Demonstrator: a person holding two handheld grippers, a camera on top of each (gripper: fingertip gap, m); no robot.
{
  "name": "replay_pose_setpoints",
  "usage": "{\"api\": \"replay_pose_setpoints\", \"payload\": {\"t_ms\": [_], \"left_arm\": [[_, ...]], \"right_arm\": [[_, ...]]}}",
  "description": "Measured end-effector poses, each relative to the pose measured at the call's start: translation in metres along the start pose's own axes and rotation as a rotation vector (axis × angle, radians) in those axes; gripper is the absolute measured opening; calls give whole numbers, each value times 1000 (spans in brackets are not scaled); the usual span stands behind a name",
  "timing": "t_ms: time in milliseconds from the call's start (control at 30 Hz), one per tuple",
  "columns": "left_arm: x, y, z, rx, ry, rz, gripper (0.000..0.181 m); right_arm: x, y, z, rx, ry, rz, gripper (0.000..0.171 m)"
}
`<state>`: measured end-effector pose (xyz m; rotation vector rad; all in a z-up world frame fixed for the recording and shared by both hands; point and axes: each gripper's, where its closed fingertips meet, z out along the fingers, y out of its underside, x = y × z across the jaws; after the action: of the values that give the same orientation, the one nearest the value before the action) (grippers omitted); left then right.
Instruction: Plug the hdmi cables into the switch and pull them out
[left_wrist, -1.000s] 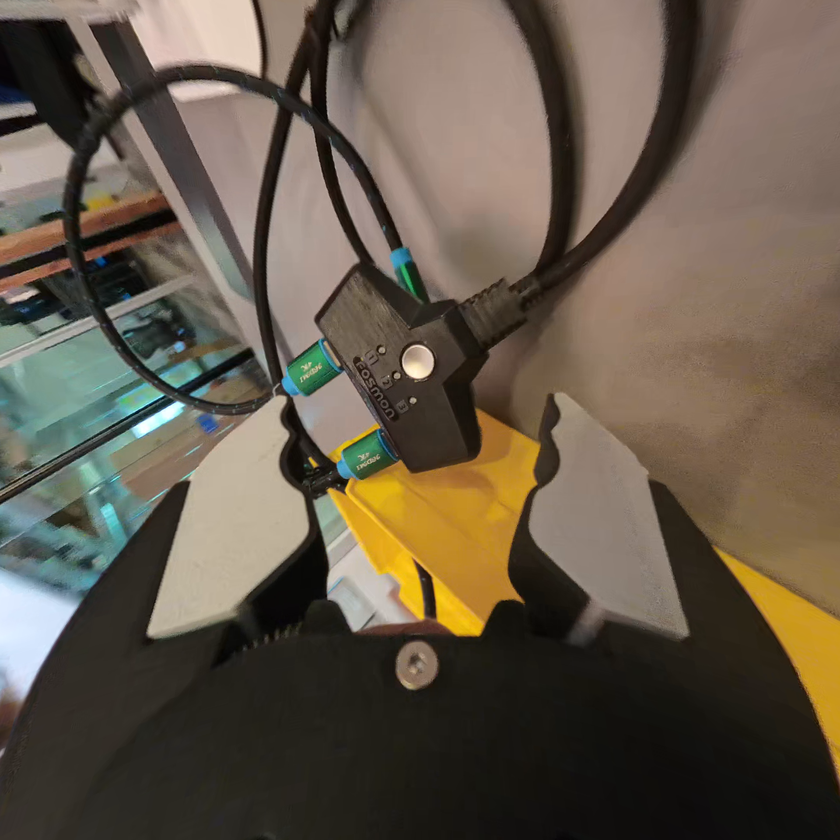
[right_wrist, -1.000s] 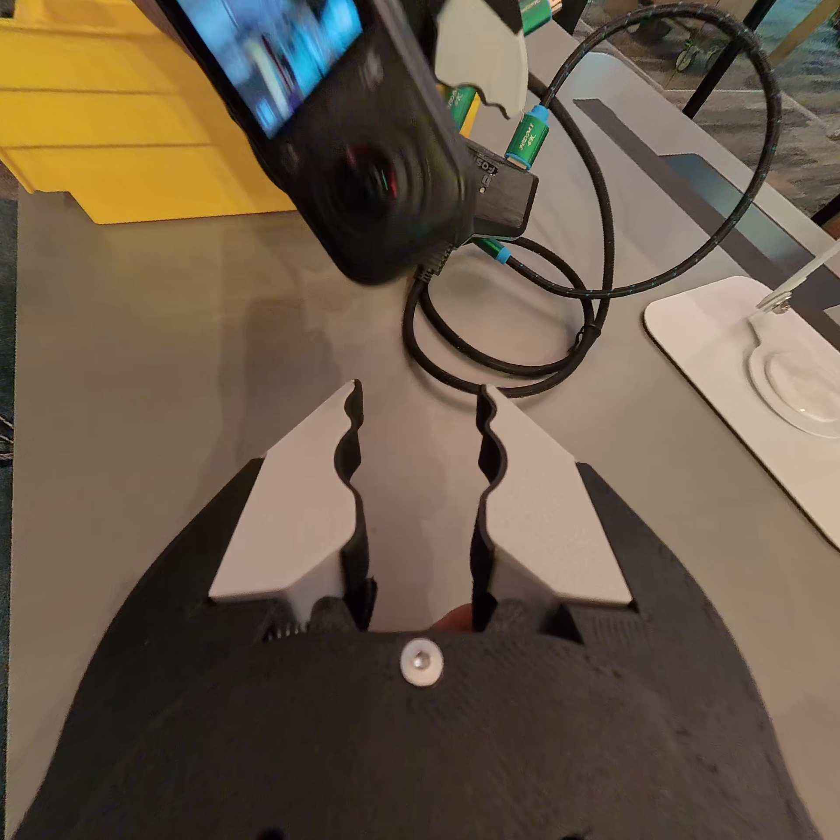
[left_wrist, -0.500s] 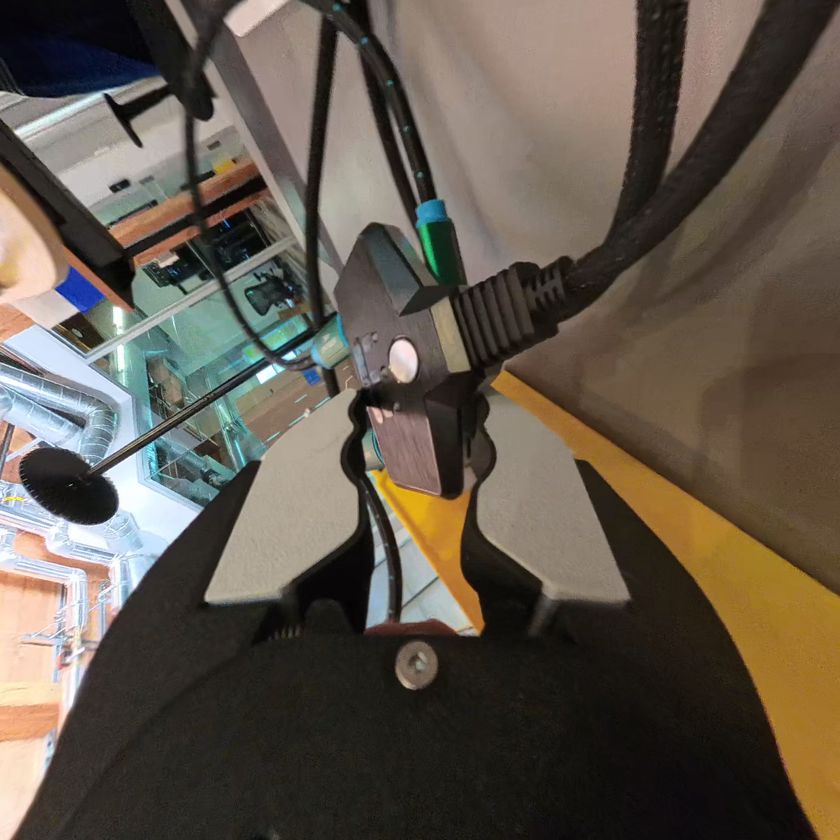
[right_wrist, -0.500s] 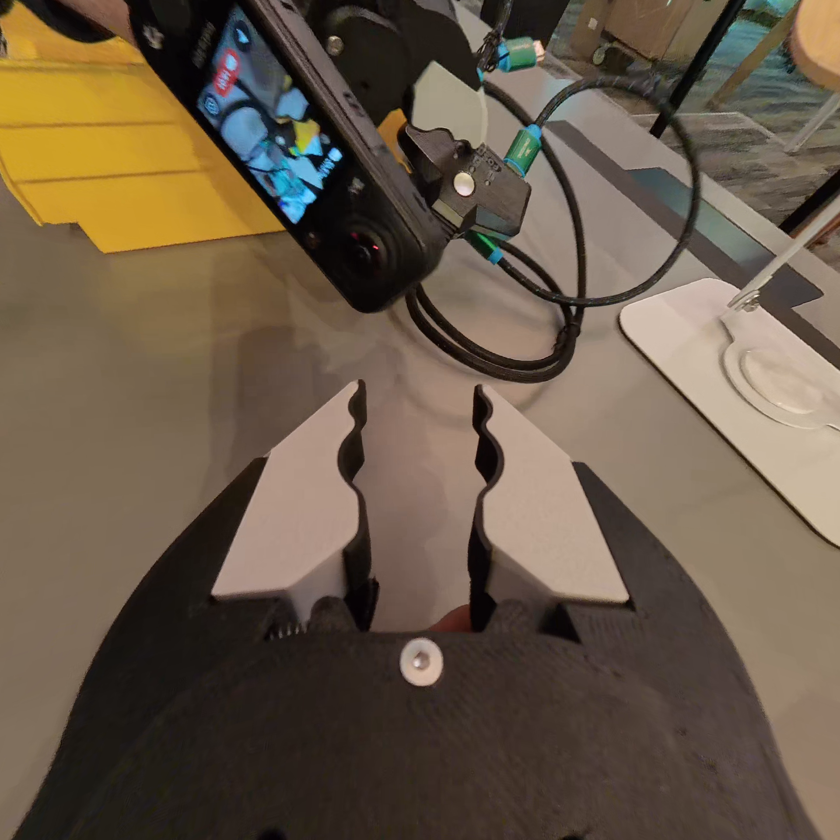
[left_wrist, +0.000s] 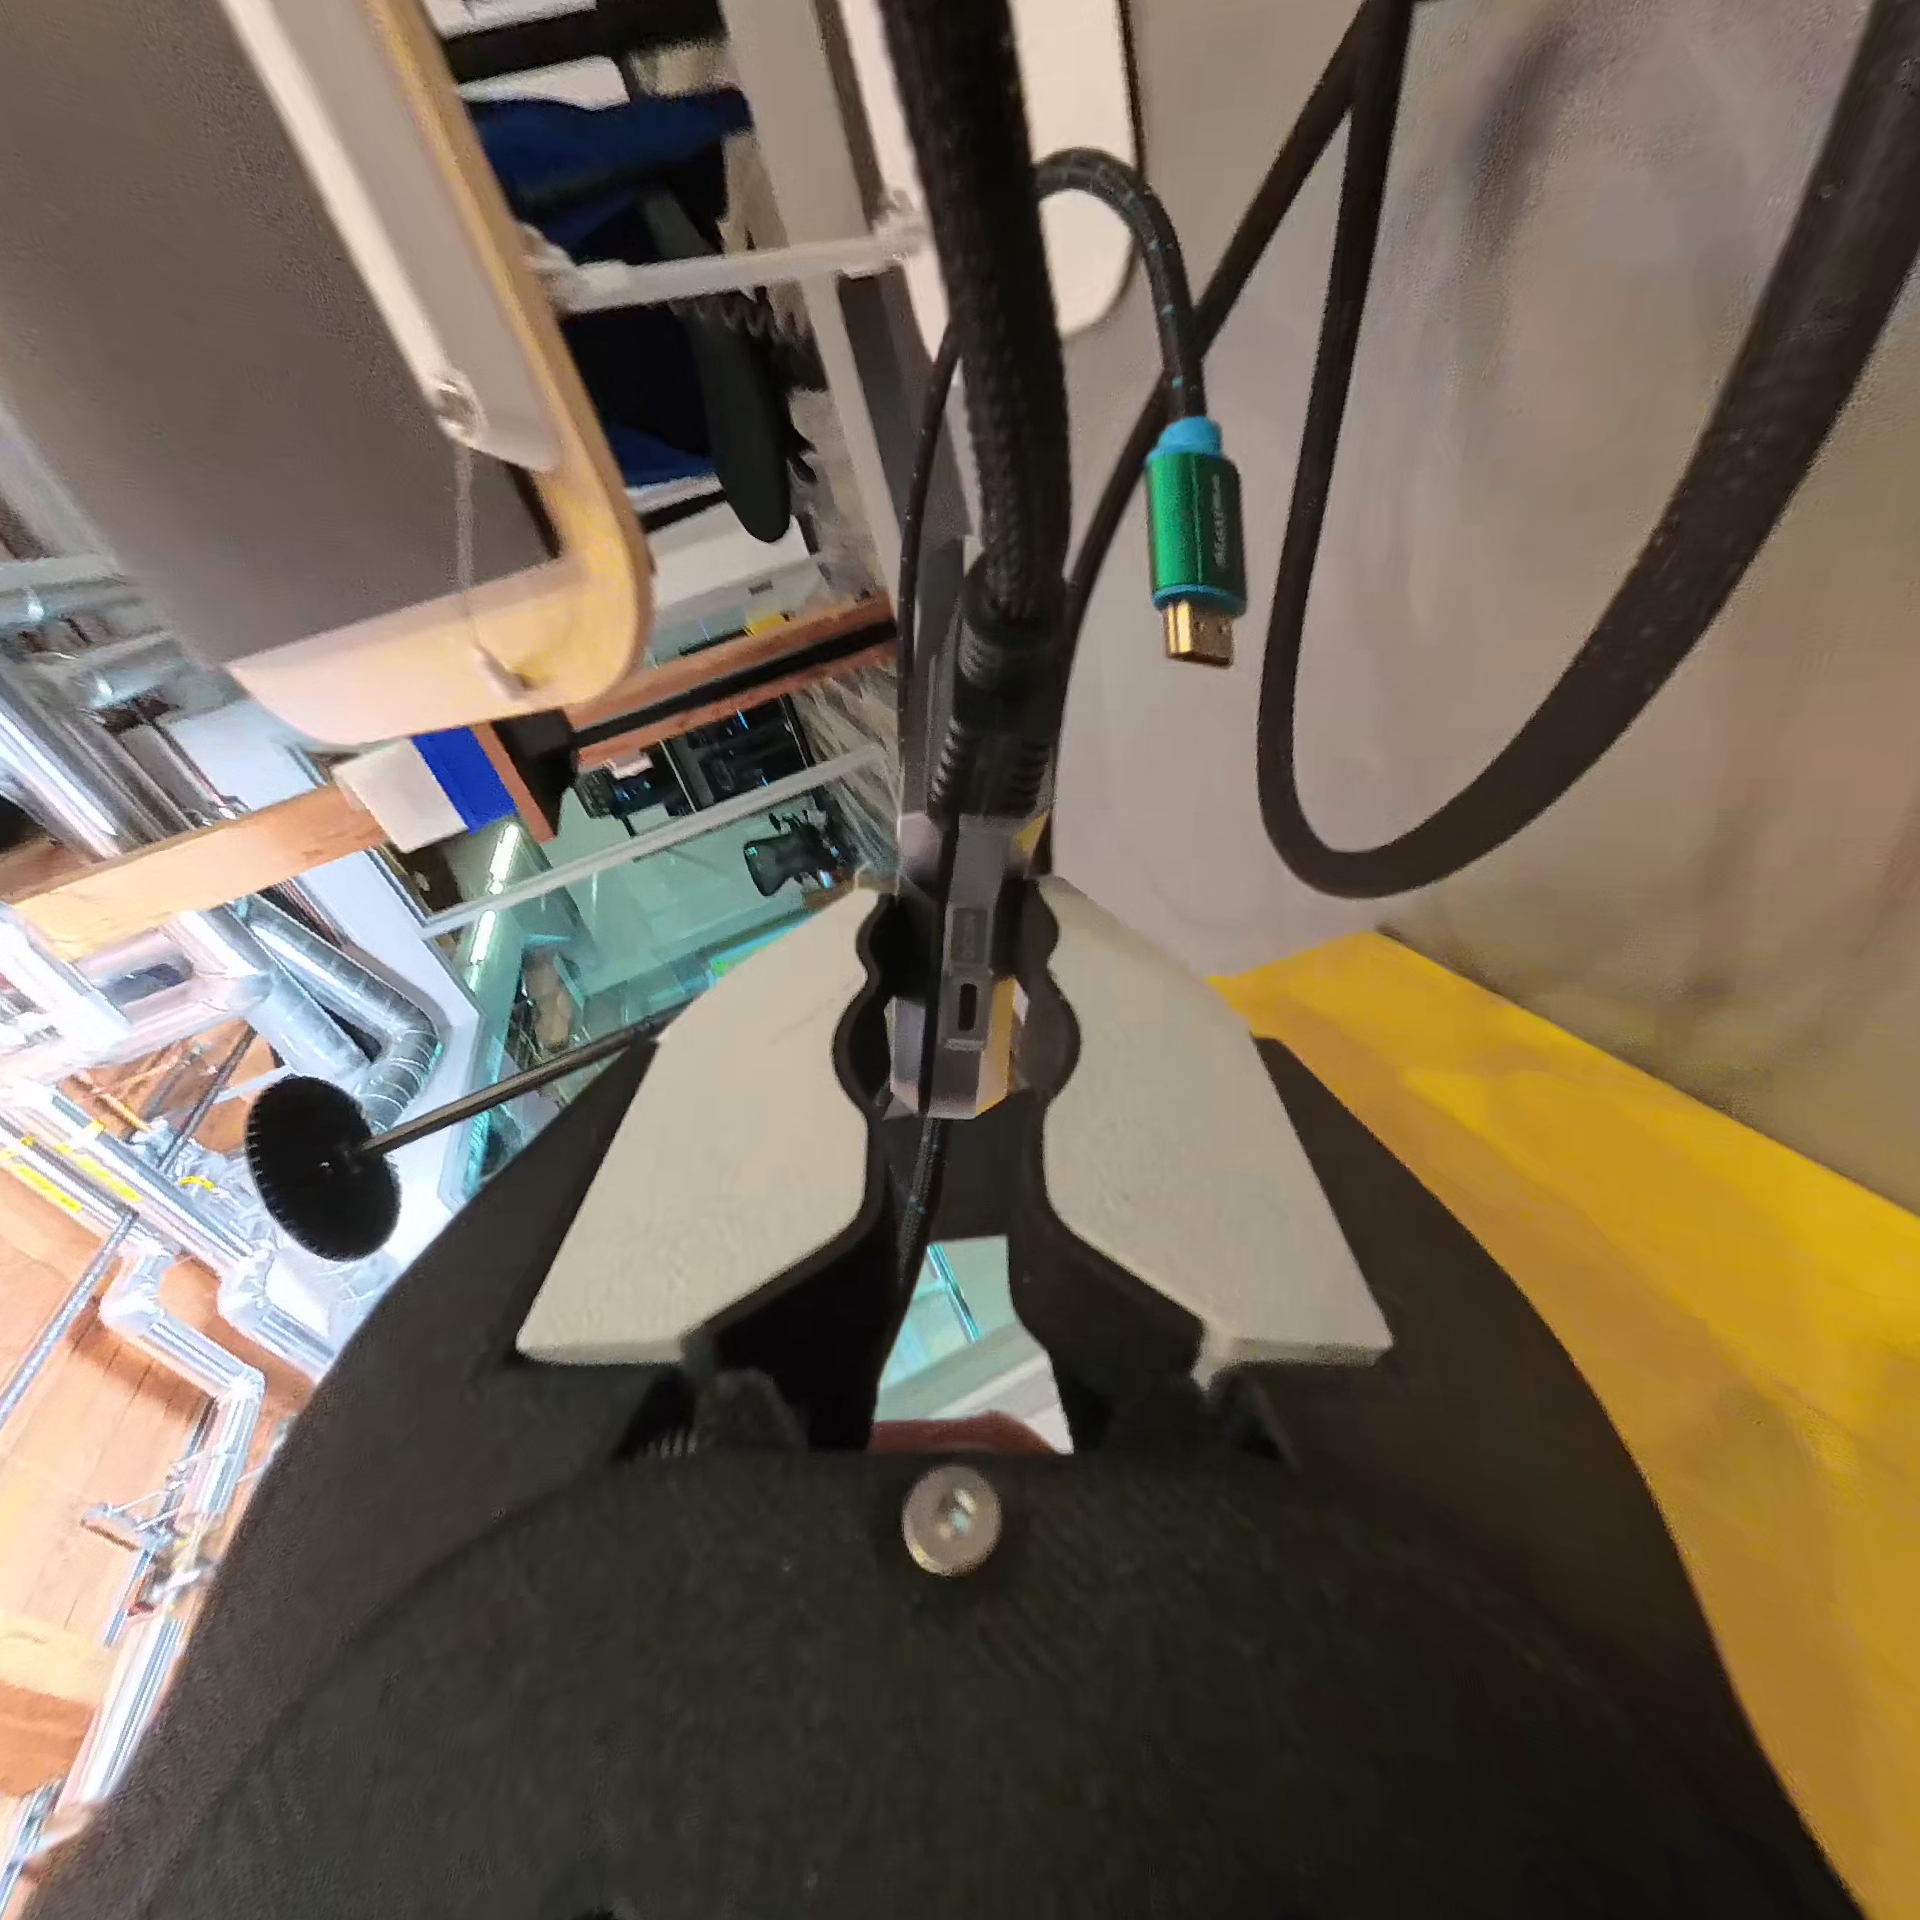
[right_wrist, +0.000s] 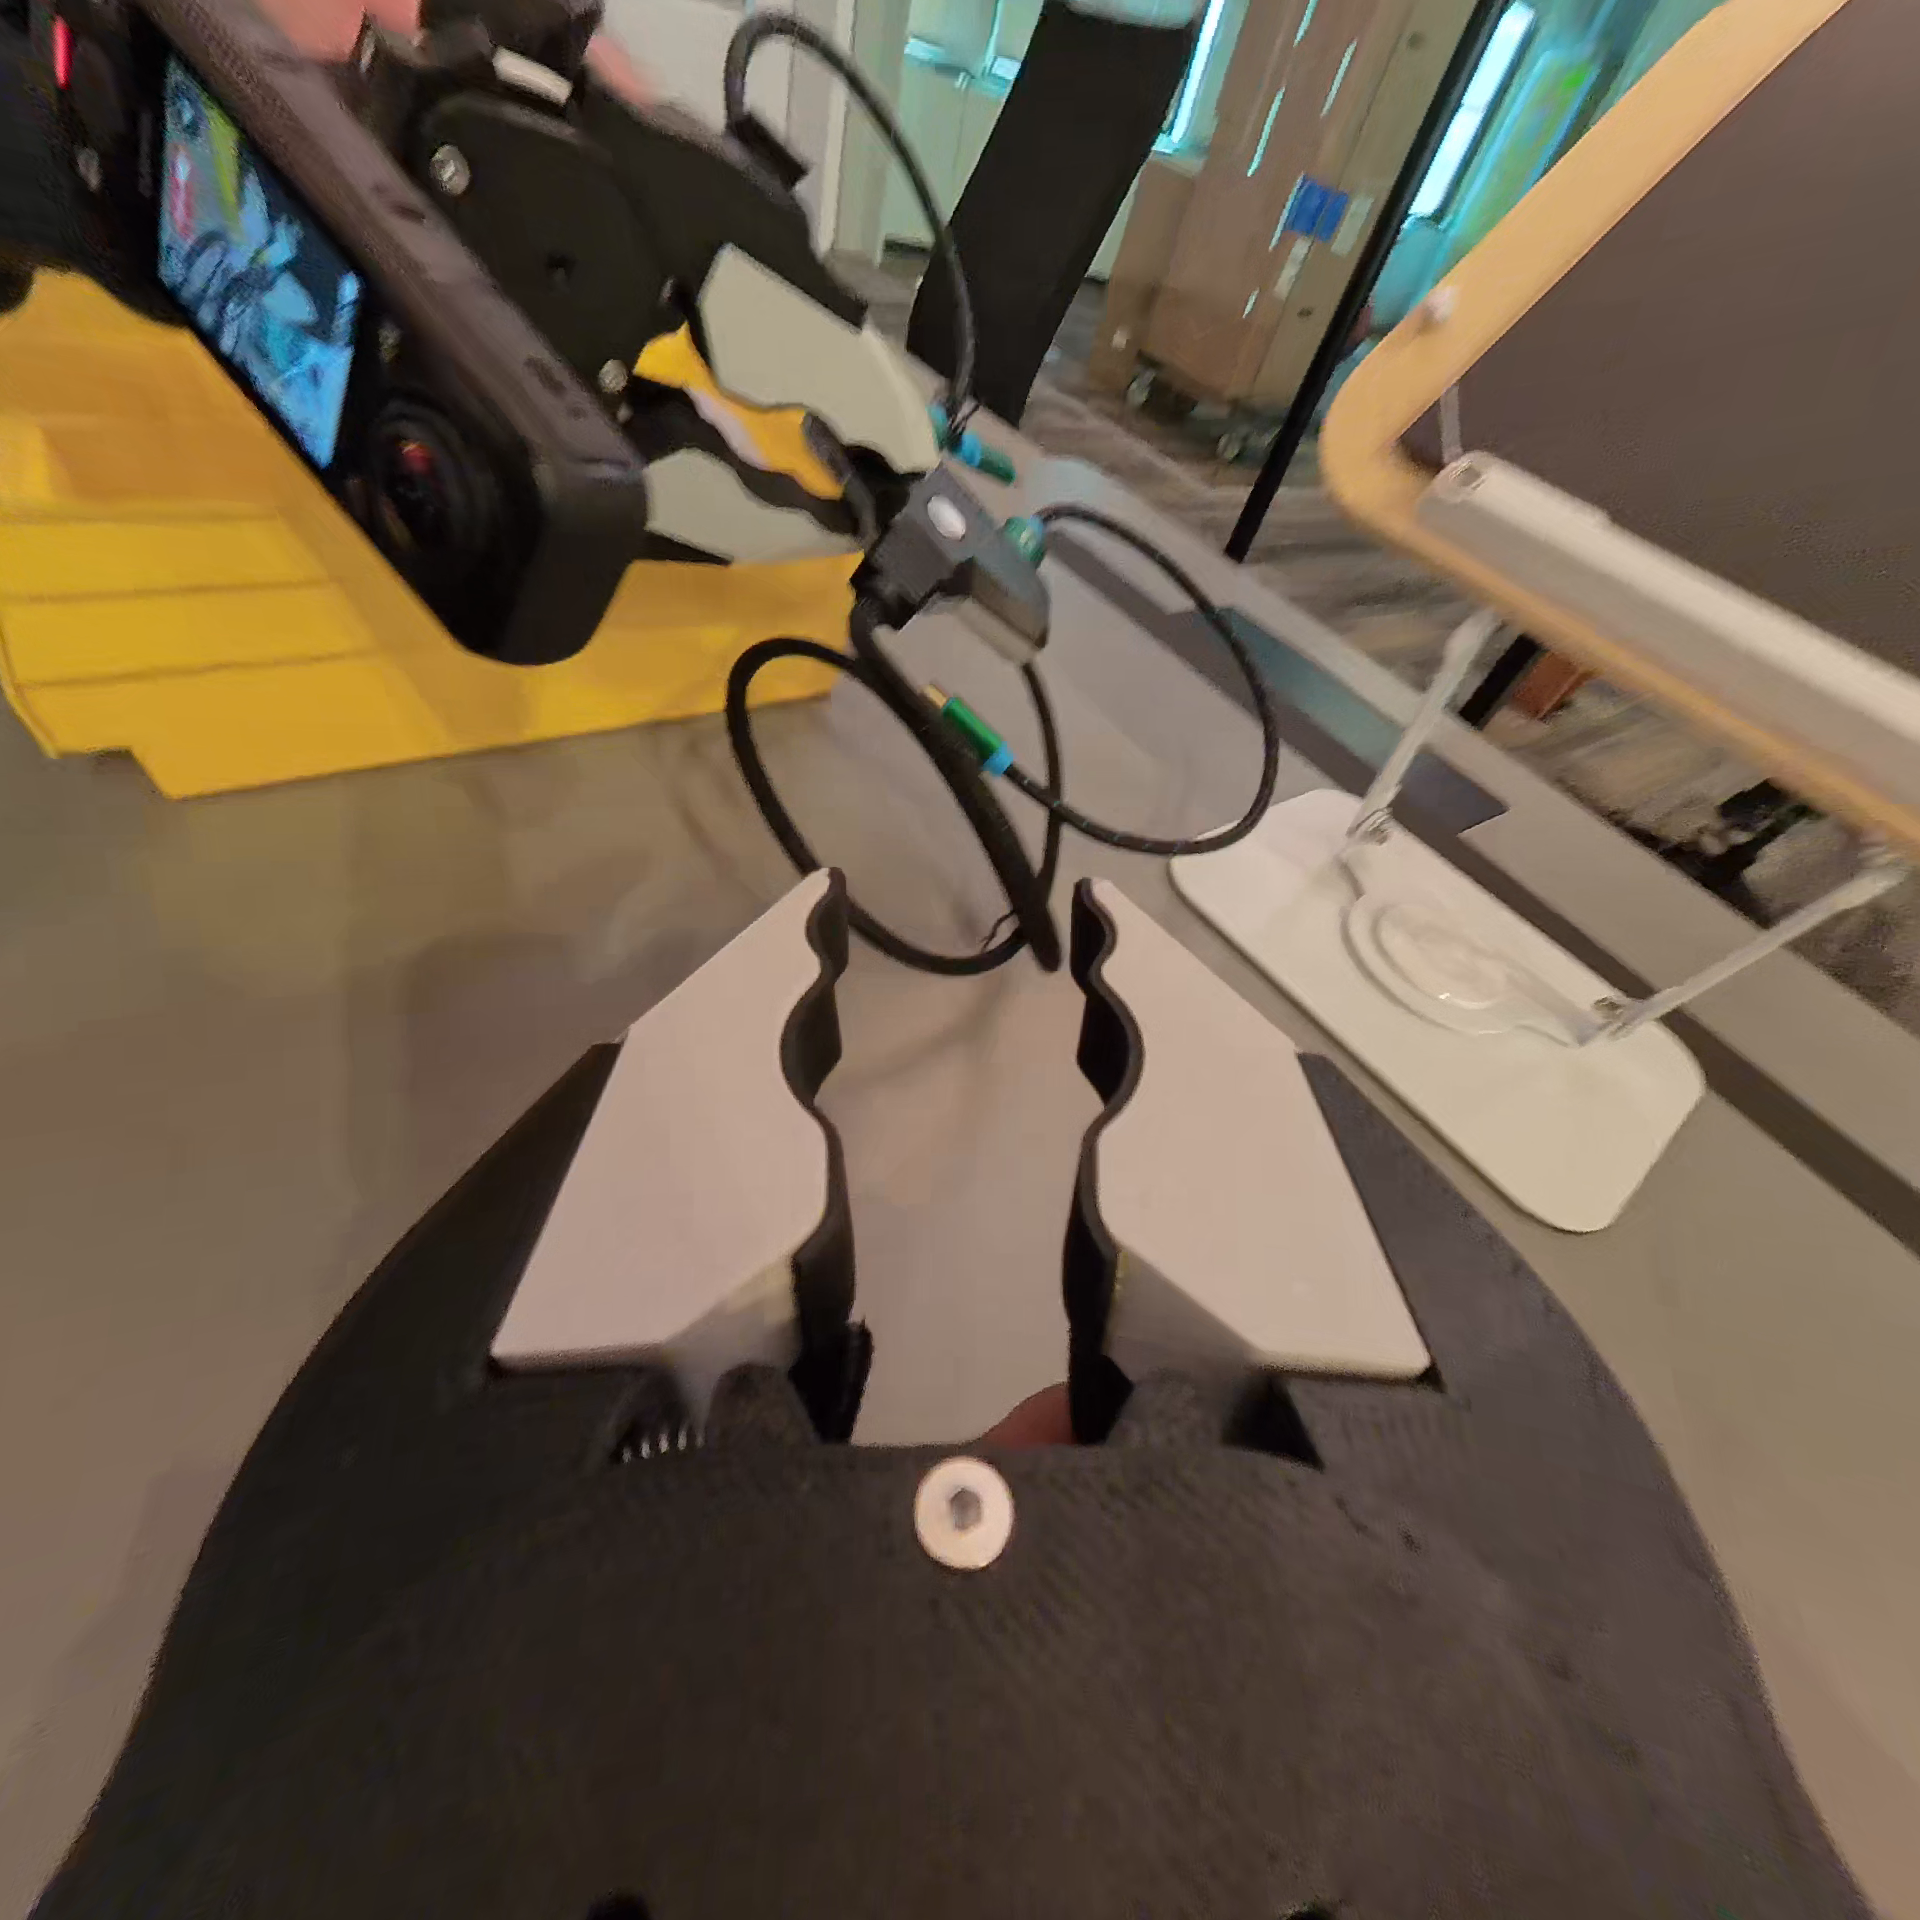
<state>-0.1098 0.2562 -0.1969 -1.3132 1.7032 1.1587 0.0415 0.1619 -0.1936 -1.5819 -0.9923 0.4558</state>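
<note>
My left gripper (left_wrist: 958, 920) is shut on the black HDMI switch (left_wrist: 961, 1013), seen edge-on between the pads and held up off the grey table (right_wrist: 312, 987). The switch's thick black cable (left_wrist: 997, 416) runs away from it. One green HDMI plug (left_wrist: 1195, 540) hangs free beside it, gold tip bare. In the right wrist view the left gripper (right_wrist: 831, 457) holds the switch (right_wrist: 951, 561) in the air, with the free plug (right_wrist: 971, 727) dangling below and another green plug (right_wrist: 1023, 535) at the switch's side. My right gripper (right_wrist: 956, 914) is open and empty, low over the table.
A yellow bin (right_wrist: 260, 623) stands behind the left gripper and also shows in the left wrist view (left_wrist: 1558, 1195). A white stand base (right_wrist: 1455, 1018) with a clear bracket sits at the right, under a wood-edged panel (right_wrist: 1507, 260). Thin black cable loops (right_wrist: 1195, 727) hang over the table. There is about 20 centimetres between the tips of the two grippers.
My left gripper has closed on the switch and lifted it off the table, turning it edge-on. One green plug has come out and hangs free. The right gripper stays open.
</note>
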Motion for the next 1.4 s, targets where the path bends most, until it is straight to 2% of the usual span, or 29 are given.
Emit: {"api": "replay_pose_setpoints", "payload": {"t_ms": [267,433,733,867,1100,1133,1167,1233,1333,1400], "left_arm": [[-59,-27,-35,193,-157,71,21],[-64,-54,-54,299,-156,164,21],[-34,-79,-84,405,-83,126,20],[-25,-81,-83,424,-38,77,20],[-9,-95,-92,508,13,74,21],[-8,-96,-95,525,14,72,21],[-8,-98,-99,542,23,66,21],[-5,-95,-99,536,59,58,20],[-4,-87,-97,530,99,-52,20],[-11,-77,-97,485,63,-92,26]], "right_arm": [[43,-54,-44,150,155,-19,39],[64,-56,-51,112,221,-74,41],[44,-24,-27,-29,121,-181,39],[28,-18,-9,-28,68,-263,41],[-7,-15,35,-17,1,-673,49],[-15,-15,41,4,-15,-737,45],[-23,-20,45,42,-10,-792,32],[-27,-25,50,66,19,-855,24],[-27,-30,53,93,18,-772,18],[-21,-36,52,103,64,-722,19]]}}
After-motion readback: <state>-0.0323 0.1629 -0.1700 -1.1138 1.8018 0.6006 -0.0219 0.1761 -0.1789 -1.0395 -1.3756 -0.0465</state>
